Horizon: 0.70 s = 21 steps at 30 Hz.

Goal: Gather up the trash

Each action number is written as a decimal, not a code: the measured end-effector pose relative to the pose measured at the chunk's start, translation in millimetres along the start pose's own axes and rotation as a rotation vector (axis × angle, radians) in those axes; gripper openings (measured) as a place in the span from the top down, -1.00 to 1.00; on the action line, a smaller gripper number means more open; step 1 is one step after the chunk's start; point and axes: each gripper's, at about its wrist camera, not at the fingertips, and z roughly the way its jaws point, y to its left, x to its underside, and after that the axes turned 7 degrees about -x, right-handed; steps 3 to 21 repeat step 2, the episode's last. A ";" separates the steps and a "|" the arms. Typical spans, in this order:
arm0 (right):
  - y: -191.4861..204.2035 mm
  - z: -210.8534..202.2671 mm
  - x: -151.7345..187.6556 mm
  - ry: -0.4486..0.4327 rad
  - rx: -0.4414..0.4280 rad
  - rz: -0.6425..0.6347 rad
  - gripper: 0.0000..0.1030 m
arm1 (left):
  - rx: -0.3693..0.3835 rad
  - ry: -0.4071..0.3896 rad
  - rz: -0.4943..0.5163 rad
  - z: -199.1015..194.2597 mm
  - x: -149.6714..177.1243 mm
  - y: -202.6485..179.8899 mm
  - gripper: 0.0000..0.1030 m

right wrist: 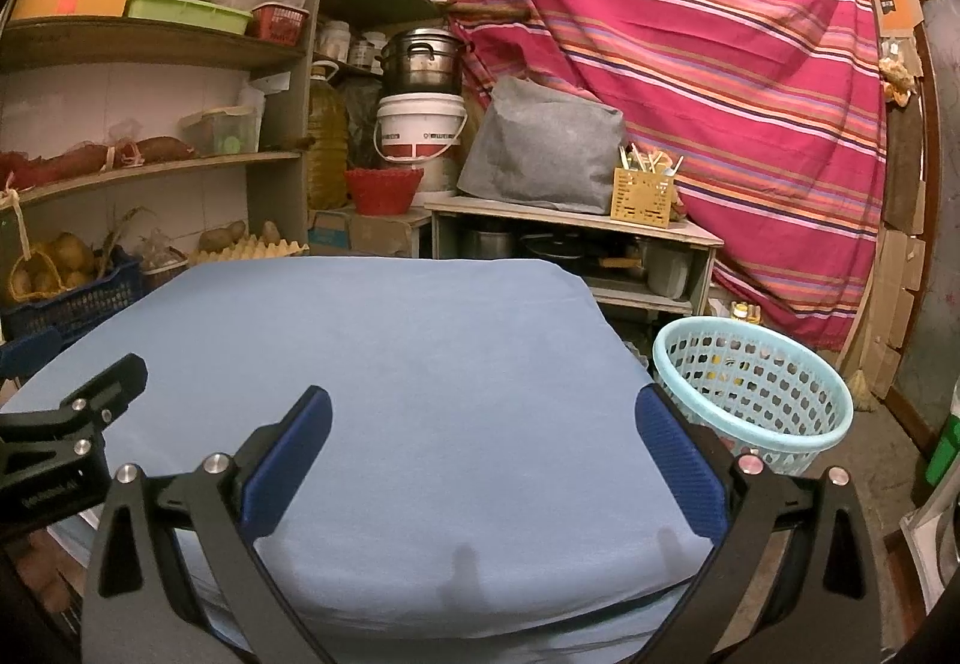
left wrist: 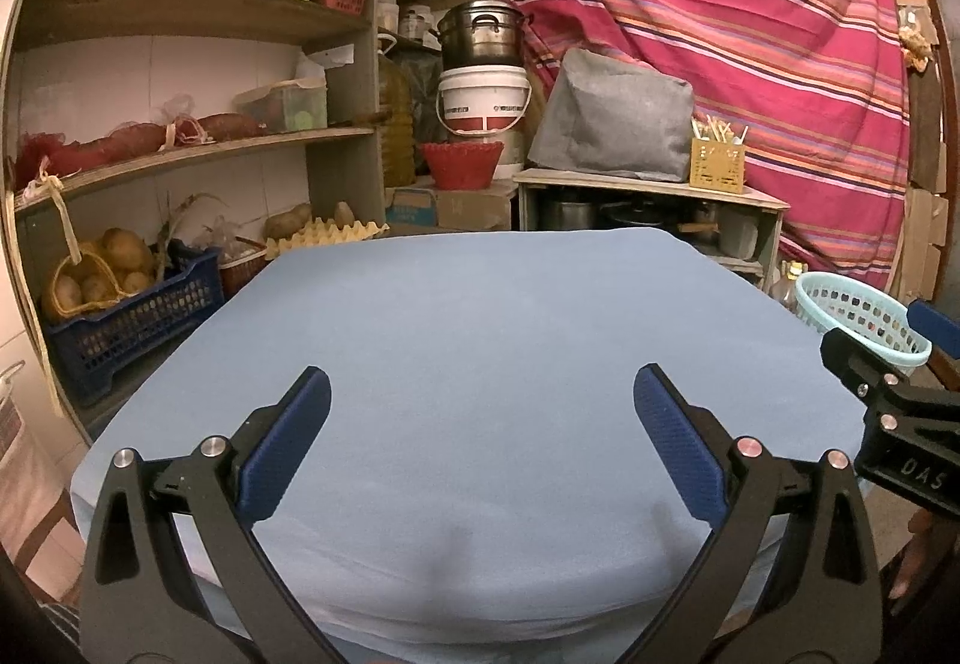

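A table under a light blue cloth (left wrist: pixel 480 340) fills both views, and no trash shows on it. My left gripper (left wrist: pixel 480 400) hangs open over the near edge, nothing between its blue pads. My right gripper (right wrist: pixel 483 412) is open too, over the cloth (right wrist: pixel 420 364) near the table's right side. A pale blue plastic basket (right wrist: pixel 756 394) stands on the floor just right of the table, close to the right fingertip; the same basket (left wrist: pixel 858 316) shows at the far right of the left wrist view. Each gripper appears at the edge of the other's view.
Wooden shelves (left wrist: pixel 180 148) on the left hold boxes, potatoes in a dark blue crate (left wrist: pixel 132 310) and an egg tray. Behind the table stand a low cabinet (right wrist: pixel 576 226) with a grey cover, buckets, a pot and a striped red curtain (right wrist: pixel 690 34).
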 end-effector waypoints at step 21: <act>0.7 0.2 0.4 0.002 0.001 0.000 -0.92 | 0.002 0.002 -0.001 0.2 0.1 1.0 -0.90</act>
